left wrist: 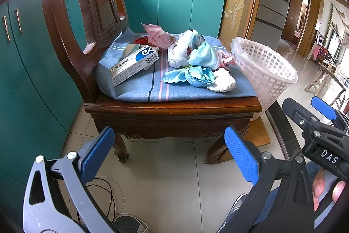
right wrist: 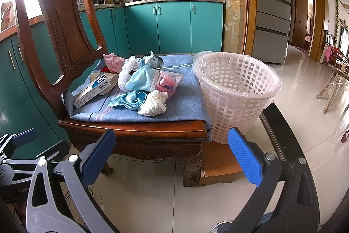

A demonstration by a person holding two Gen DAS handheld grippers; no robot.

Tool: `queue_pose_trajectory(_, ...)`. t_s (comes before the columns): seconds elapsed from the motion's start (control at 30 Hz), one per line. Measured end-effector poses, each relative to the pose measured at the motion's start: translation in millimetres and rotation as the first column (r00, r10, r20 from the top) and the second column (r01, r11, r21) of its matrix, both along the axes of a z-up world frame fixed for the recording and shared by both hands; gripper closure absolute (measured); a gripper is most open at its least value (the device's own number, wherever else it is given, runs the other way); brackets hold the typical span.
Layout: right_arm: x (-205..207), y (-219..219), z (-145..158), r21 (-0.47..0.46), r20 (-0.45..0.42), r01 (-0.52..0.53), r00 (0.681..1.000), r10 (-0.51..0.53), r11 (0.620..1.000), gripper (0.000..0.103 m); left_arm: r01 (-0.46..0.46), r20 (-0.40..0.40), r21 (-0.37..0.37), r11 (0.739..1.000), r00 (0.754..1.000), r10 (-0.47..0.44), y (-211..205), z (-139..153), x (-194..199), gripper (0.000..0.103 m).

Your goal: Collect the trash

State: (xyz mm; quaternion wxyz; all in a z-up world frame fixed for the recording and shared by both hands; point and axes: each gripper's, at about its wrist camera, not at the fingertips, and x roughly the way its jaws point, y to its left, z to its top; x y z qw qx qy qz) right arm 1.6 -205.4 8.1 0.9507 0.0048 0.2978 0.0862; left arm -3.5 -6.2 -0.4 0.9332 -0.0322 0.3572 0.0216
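dark carved wood forms the chair [right wrist: 65,36], its seat covered by a blue woven cushion [right wrist: 181,106] with pink and navy stripes. trash lies heaped on the cushion: a rectangular cardboard medicine box [right wrist: 92,90] with a barcode, a crumpled light-blue waffle-textured cloth [right wrist: 130,100], a wadded white tissue [right wrist: 153,105], a limp white plastic bag [right wrist: 125,75], a pale blue mask-like piece [right wrist: 141,79], and a creased pink paper wrapper [right wrist: 113,62]. white plastic lattice basket [right wrist: 235,93], round and tapering, lined with a thin clear bag, stands just beside the seat's edge on a low wooden block [right wrist: 218,167]. left hand-held gripper [left wrist: 169,154]: ribbed blue pads spread wide, holding nothing, low in front of the chair. right hand-held gripper [right wrist: 172,157]: pads likewise spread apart, empty. left wrist view alone shows fingertips of a hand [left wrist: 327,187] at the lower right and cables [left wrist: 109,193] on the tiled floor; right wrist view alone shows the chair's full arched back and the basket's whole rim
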Motion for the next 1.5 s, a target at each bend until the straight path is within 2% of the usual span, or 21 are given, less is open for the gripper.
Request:
queue_pose_trajectory(1.2, 0.5, -0.5, -0.9, 0.003, 0.0, 0.001, 1.0, -0.001, 1.0, 0.003, 0.002, -0.004, 0.0, 1.0, 1.0, -0.002, -0.2, -0.4, 0.0, 0.003)
queue_pose_trajectory(1.5, 0.3, 0.1, -0.8, 0.003, -0.001, 0.001, 1.0, -0.001, 1.0, 0.003, 0.002, -0.036, -0.016, 1.0, 0.999, -0.003, 2.0, -4.3, 1.8, 0.003)
